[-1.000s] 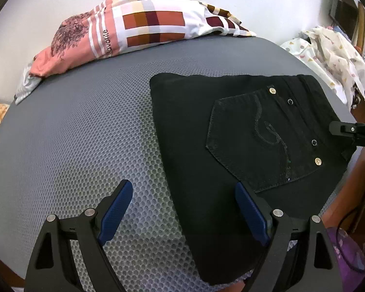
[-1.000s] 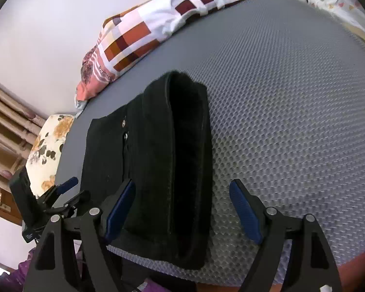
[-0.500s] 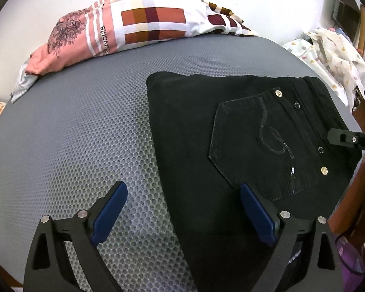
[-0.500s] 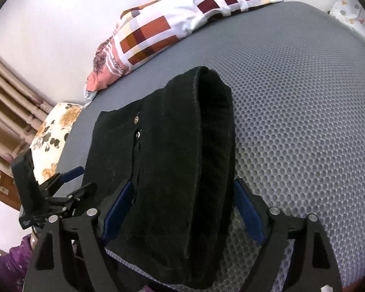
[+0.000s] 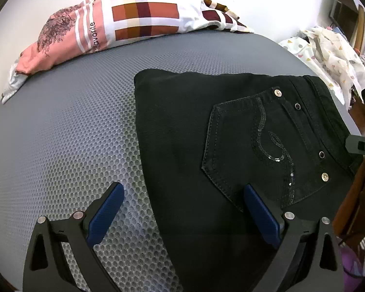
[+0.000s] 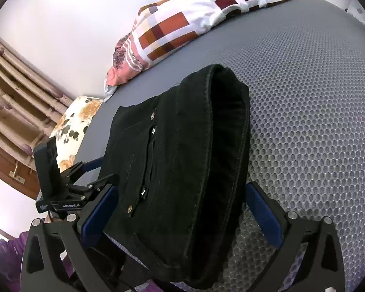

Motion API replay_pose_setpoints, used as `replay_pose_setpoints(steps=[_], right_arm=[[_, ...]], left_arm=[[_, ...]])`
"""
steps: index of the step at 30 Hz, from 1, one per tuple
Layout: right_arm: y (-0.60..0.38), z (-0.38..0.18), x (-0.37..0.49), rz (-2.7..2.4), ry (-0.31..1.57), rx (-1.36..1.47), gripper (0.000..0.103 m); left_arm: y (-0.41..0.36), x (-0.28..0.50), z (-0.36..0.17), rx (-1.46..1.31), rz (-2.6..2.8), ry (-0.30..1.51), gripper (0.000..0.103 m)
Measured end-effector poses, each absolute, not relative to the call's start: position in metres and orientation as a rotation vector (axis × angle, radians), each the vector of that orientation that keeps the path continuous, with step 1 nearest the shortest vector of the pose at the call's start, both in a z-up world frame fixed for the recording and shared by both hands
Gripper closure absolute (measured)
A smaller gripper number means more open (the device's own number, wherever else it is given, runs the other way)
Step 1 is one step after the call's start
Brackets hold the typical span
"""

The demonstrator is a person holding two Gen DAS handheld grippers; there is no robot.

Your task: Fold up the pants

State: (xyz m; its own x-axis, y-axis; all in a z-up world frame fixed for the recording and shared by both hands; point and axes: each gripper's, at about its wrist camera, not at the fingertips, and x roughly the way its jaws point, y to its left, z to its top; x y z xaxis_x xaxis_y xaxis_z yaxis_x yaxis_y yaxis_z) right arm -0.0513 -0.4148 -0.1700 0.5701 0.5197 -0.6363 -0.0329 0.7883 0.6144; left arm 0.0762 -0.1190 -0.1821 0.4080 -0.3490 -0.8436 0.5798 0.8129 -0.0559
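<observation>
Both my hand-held grippers are opening: the left hand-held gripper [image 5: 180, 209] and the right hand-held gripper [image 6: 180, 209] were narrower a second ago. The pants [image 5: 231, 133] lie folded on the bed [image 5: 60, 133], at 3 o'clock, released; folding seems finished.

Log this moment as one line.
pants: folded on mattress | left claw: opening, straddling pants edge | right claw: opening, waistband end between
</observation>
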Motion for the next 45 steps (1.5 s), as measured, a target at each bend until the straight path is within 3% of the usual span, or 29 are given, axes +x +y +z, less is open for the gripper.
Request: replay_pose_setpoints(steps=[9,11,13,16,18,19,20,21,26,31,35,39,40,42,45], right_arm=[[-0.416,-0.169,-0.053,0.362,0.93,0.596,0.0],[-0.418,-0.167,-0.049,0.367,0.946,0.605,0.0],[-0.419,-0.167,-0.044,0.365,0.965,0.619,0.0],[-0.412,-0.164,-0.038,0.346,0.975,0.569,0.001],[-0.404,-0.162,-0.036,0.327,0.98,0.513,0.014],[-0.403,-0.162,-0.035,0.322,0.984,0.504,0.026],[-0.404,-0.163,-0.035,0.313,0.994,0.502,0.058],[-0.408,-0.165,-0.035,0.319,1.003,0.521,0.059],[-0.415,-0.17,-0.034,0.358,1.007,0.571,0.055],[-0.43,-0.179,-0.035,0.431,1.008,0.71,0.043],[-0.429,-0.181,-0.029,0.473,1.011,0.754,0.032],[-0.416,-0.178,-0.02,0.479,1.013,0.722,0.032],[-0.413,-0.18,-0.019,0.483,1.016,0.726,0.036],[-0.41,-0.185,-0.022,0.474,1.034,0.744,0.065],[-0.415,-0.188,-0.028,0.482,1.01,0.841,0.067]], left_arm=[[-0.121,0.079,-0.184,0.262,-0.597,1.006,0.005],[-0.124,0.076,-0.182,0.278,-0.613,0.989,0.013],[-0.13,0.071,-0.177,0.302,-0.64,0.972,0.033],[-0.139,0.065,-0.173,0.354,-0.645,0.945,0.045],[-0.139,0.066,-0.171,0.353,-0.647,0.945,0.051],[-0.137,0.067,-0.17,0.347,-0.647,0.947,0.054],[-0.135,0.068,-0.169,0.34,-0.65,0.949,0.054],[-0.134,0.068,-0.168,0.338,-0.658,0.949,0.055],[-0.136,0.071,-0.167,0.356,-0.657,0.96,0.051],[-0.129,0.083,-0.172,0.329,-0.671,0.991,0.027],[-0.125,0.096,-0.18,0.215,-0.754,1.074,0.026],[-0.136,0.094,-0.178,0.26,-0.778,1.054,0.026],[-0.137,0.09,-0.176,0.261,-0.771,1.039,0.03],[-0.137,0.083,-0.173,0.274,-0.759,0.999,0.043],[-0.128,0.081,-0.166,0.23,-0.725,0.978,0.064]])
